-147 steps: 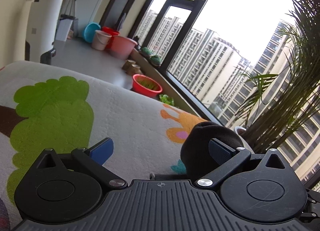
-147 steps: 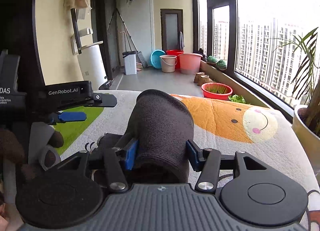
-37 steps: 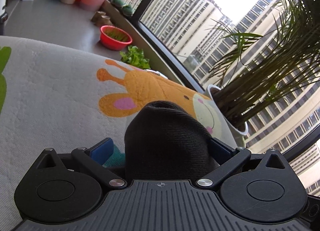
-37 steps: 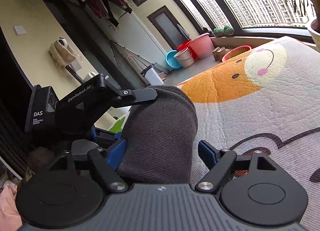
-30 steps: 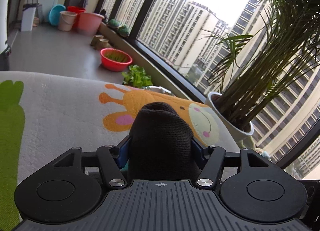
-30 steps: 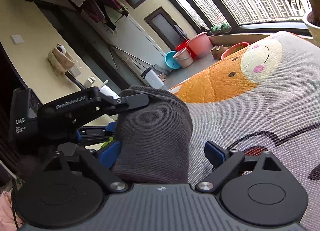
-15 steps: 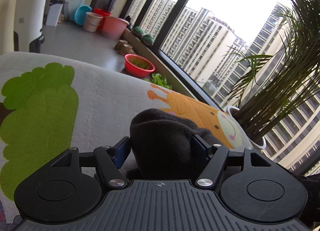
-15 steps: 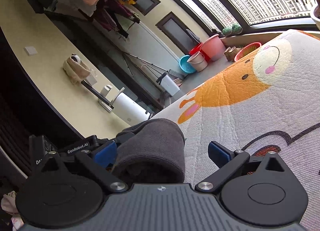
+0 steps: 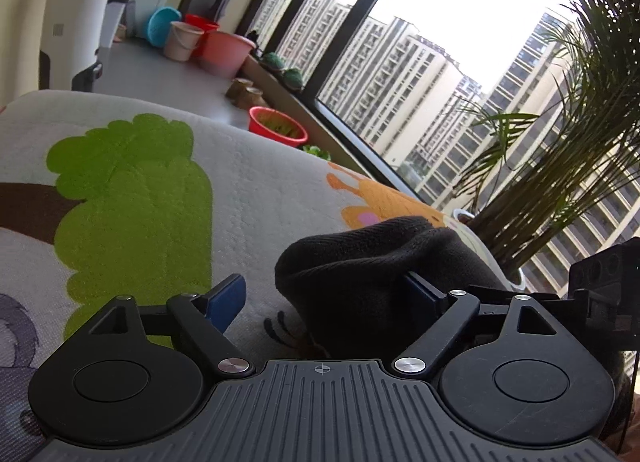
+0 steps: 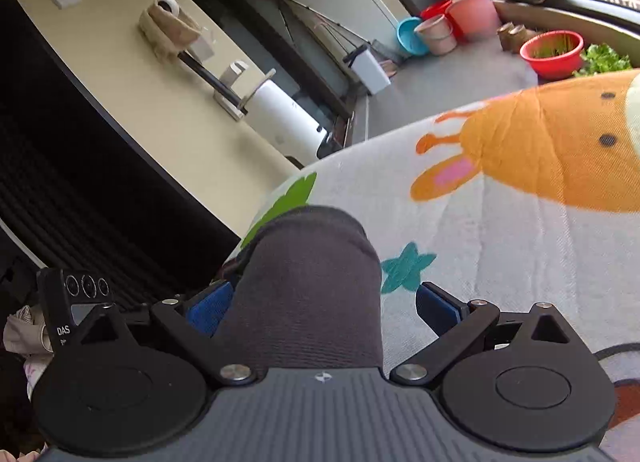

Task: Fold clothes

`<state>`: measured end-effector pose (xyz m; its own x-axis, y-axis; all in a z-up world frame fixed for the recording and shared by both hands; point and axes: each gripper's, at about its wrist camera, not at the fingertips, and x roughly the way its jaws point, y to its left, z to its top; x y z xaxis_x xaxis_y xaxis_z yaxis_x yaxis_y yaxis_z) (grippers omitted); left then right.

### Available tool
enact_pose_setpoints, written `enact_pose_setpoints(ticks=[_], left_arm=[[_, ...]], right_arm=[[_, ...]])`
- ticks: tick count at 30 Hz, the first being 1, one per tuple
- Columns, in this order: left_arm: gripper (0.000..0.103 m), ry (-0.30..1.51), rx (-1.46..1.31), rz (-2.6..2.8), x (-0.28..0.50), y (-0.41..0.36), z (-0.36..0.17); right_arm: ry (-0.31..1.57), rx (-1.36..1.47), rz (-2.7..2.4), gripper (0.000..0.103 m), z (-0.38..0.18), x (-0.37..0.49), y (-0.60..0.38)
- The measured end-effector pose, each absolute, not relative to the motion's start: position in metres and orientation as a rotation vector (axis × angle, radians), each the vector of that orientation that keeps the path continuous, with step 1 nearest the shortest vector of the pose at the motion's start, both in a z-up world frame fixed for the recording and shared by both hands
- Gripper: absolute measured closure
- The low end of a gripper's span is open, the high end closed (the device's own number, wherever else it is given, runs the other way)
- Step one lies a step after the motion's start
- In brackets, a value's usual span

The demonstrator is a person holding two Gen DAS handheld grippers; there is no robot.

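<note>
A dark knitted garment (image 9: 360, 262), bunched into a thick roll, lies on the cartoon-print mat (image 9: 260, 182). My left gripper (image 9: 322, 296) straddles it with its jaws opening. The left blue pad (image 9: 226, 296) stands off the cloth, and the right pad is against it. In the right wrist view the same garment (image 10: 308, 282) sits between the pads of my right gripper (image 10: 324, 308). That gripper is open: the cloth leans on the left pad and the right pad (image 10: 438, 308) is apart from it. The two grippers meet the roll from opposite ends.
The mat (image 10: 480, 262) shows a green tree and an orange giraffe. A potted palm (image 9: 560, 182) stands past its right edge by the window. A red basin (image 9: 278, 126) and plastic buckets (image 9: 224, 50) stand on the balcony floor, and a white appliance (image 9: 80, 14) by the wall.
The left jaws, closed on the garment half a second ago, have spread and the left pad has come off it. The right wrist view has tipped down toward the mat.
</note>
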<state>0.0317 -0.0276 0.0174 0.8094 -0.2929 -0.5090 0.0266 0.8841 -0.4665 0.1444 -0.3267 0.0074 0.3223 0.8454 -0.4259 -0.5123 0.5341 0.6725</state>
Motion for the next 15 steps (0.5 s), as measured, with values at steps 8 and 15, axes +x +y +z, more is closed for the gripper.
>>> enact_pose_setpoints(ticks=[8, 15], left_arm=[[0.009, 0.672, -0.597, -0.215, -0.002, -0.011, 0.024], [0.007, 0.761, -0.651, -0.300, 0.047, -0.044, 0.006]], right_arm=[[0.791, 0.410, 0.945, 0.030, 0.008, 0.104, -0.310], [0.771, 0.502, 0.882, 0.036, 0.002, 0.108, -0.331]])
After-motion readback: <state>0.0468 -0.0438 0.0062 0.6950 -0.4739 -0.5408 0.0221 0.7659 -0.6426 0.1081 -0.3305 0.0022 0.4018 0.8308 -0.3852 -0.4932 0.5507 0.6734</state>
